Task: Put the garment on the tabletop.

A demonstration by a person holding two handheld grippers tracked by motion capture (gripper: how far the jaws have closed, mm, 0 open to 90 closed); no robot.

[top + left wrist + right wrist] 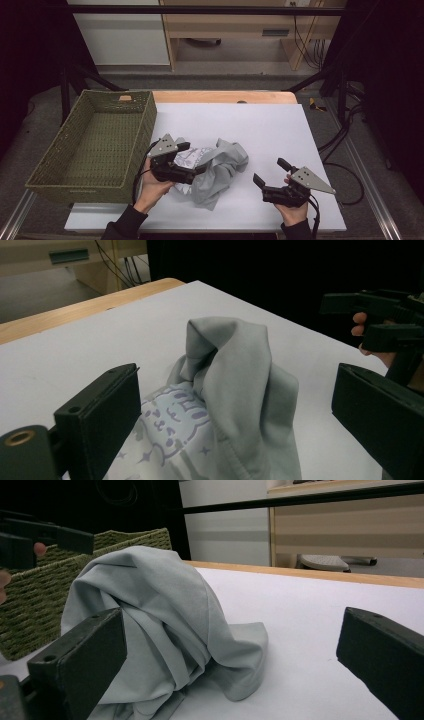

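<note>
Starting at the left, the woven basket (65, 165) stands with nothing in it that I can see, just beside my left gripper (192, 159) on its outer side. I judge the work to be getting the grey garment (220, 172) handled, most likely folded or put into that basket, and none of it is done: the cloth lies in a crumpled heap on the white table (280, 130).

In the left gripper view its fingers (102, 415) are spread wide, the printed part of the garment (175, 425) lying between them and the bunched peak rising just ahead. Nothing is pinched yet.

Further right, my right gripper (272, 175) rests low over the table, well apart from the heap. Its fingers (82, 665) are likewise spread, the garment (160, 615) ahead and toward its left finger, untouched.

Remaining, by my assessment: grasp, lift or flatten, and stow. All steps are outstanding.
</note>
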